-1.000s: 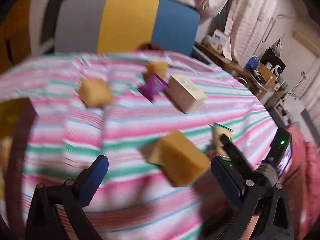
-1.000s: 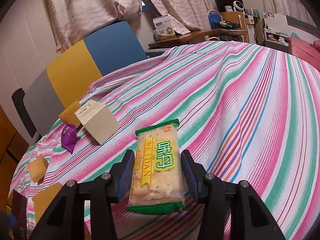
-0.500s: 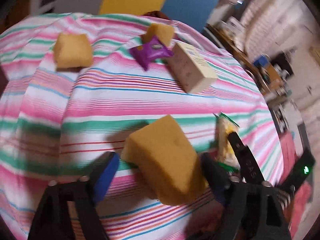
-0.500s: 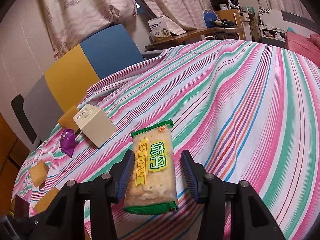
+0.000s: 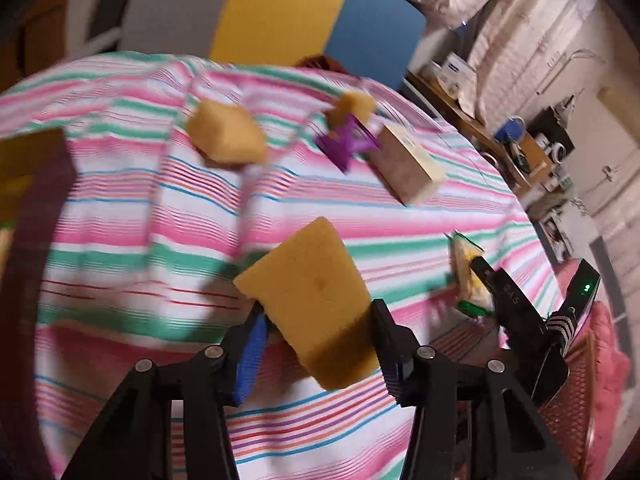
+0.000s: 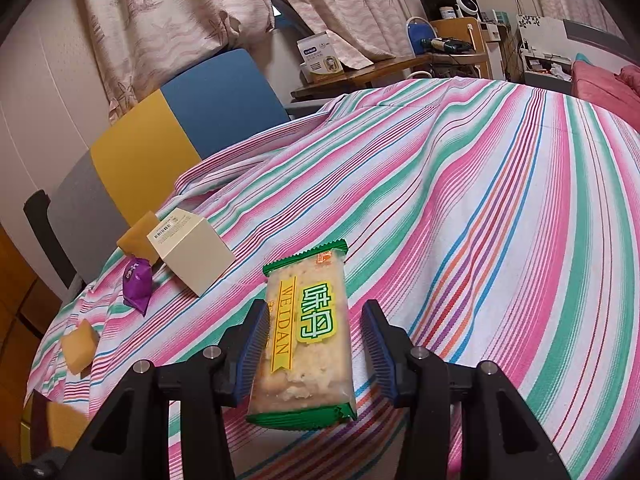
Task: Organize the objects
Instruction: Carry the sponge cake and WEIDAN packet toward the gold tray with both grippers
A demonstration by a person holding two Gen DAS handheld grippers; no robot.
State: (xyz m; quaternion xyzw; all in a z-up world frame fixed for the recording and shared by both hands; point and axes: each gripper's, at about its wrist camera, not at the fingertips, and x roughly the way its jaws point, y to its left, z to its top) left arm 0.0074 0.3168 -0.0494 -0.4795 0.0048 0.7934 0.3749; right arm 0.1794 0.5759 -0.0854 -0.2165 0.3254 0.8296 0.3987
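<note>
A yellow sponge sits tilted between the blue pads of my left gripper. Its jaws are closing, and both pads touch the sponge's sides. My right gripper is shut on a green-edged cracker packet, held a little above the striped tablecloth. The left wrist view shows that gripper and its packet off to the right. Farther back lie two more sponges, a purple sweet wrapper and a cream box.
A chair with a grey, yellow and blue back stands behind the table. A cluttered wooden side table is at the right. A dark box-like thing sits at the left edge, and red mesh shows lower right.
My left gripper has come in over the near sponge, and its jaws have narrowed from wide open onto the sponge's sides. The right gripper has kept still with the packet.
</note>
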